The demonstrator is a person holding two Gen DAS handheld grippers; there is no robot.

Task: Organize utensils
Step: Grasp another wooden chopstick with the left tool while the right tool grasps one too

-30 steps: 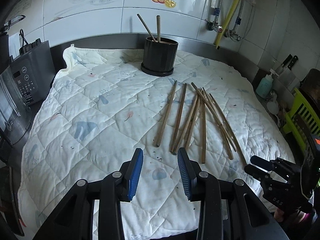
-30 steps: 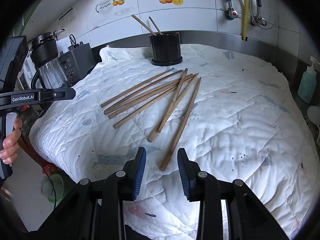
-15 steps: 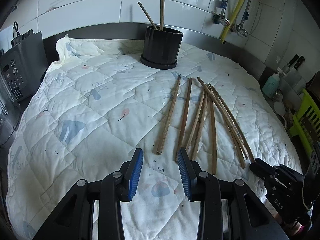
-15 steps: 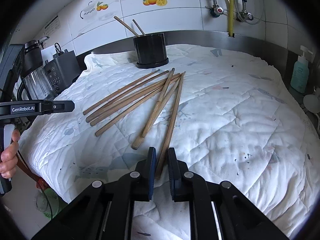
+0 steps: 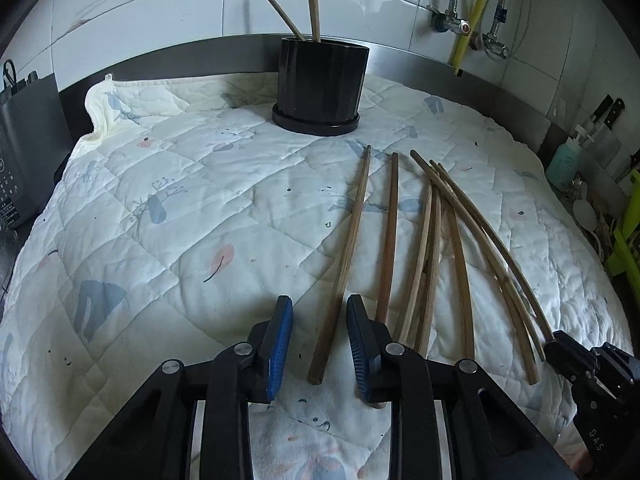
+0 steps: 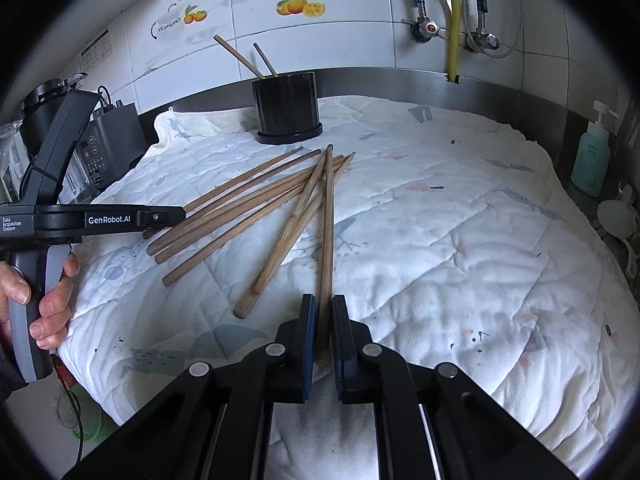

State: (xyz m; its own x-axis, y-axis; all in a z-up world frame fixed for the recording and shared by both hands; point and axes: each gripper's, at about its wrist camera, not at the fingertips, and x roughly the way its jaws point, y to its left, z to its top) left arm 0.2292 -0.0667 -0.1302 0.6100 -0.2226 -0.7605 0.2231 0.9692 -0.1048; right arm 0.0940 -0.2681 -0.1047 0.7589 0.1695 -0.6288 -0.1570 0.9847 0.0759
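The chopstick (image 6: 327, 240) I hold lies on the quilt (image 6: 440, 248), its near end pinched between the almost closed fingers of my right gripper (image 6: 323, 330). My left gripper (image 5: 316, 344) sits low with fingers apart around the end of the leftmost chopstick (image 5: 344, 264), not touching it. Two chopsticks stand in the black holder (image 5: 320, 84) behind.
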